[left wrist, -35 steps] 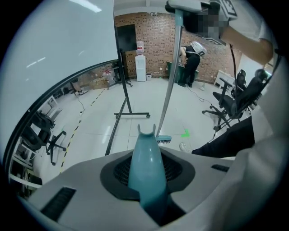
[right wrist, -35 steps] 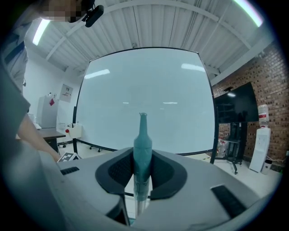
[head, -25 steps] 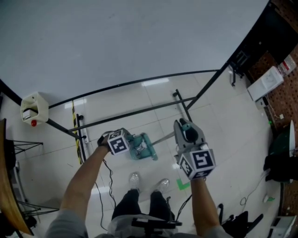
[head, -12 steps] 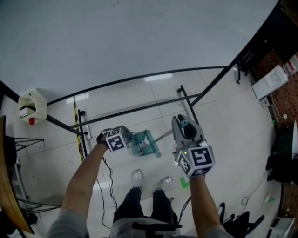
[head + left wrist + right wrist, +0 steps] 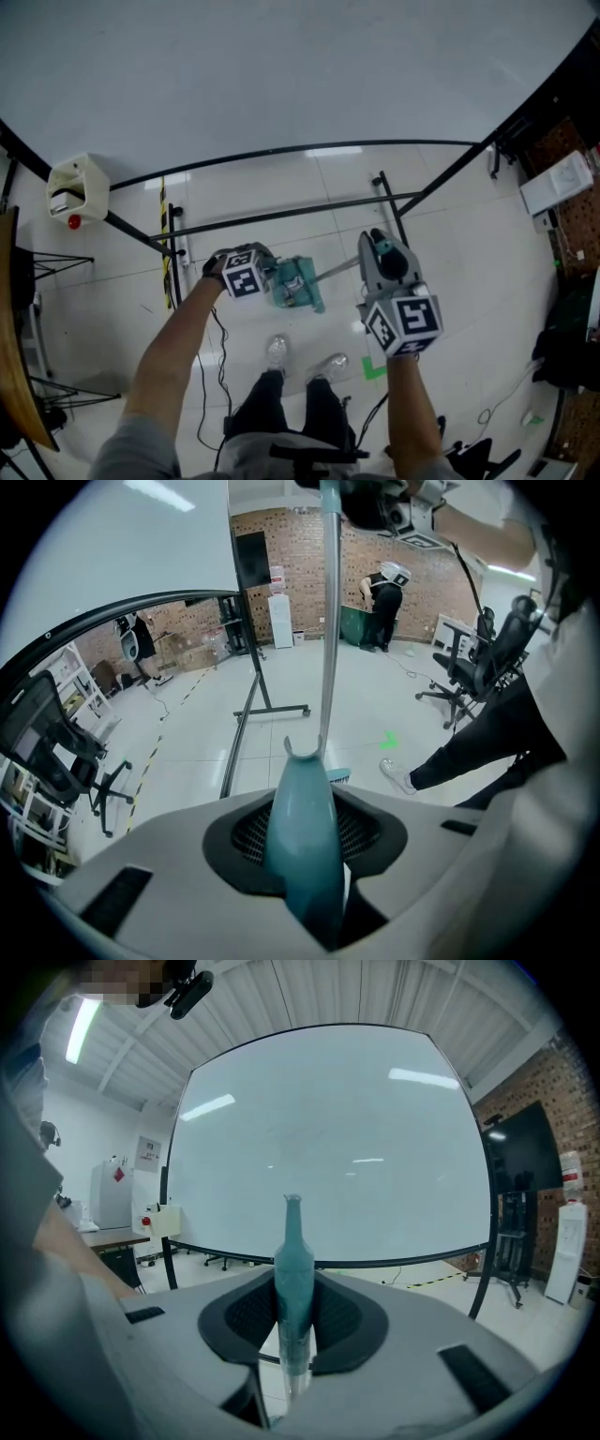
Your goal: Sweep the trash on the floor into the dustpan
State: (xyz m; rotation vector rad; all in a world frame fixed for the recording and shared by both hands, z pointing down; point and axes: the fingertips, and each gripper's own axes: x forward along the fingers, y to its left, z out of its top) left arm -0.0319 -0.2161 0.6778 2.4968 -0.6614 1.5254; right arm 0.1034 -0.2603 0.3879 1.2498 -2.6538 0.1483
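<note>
The teal dustpan handle [image 5: 302, 841] is pressed between the opening jaws of the left gripper [image 5: 266, 274], the dustpan [image 5: 300, 286] being seen just ahead of the shoes [image 5: 274, 353], while the broom handle [image 5: 292, 1274] is clamped by the right gripper [image 5: 375, 253].

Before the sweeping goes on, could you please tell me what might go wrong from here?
1. The jaws of the left gripper are opening with the dustpan handle between them, so the dustpan could slip or tip.
2. The broom pole seems to sit in the fork at that handle's tip. It may snag when the right gripper, shut on the broom handle, swings it.
3. The stand's black bar runs close beyond the dustpan, and a stroke could knock it.
</note>
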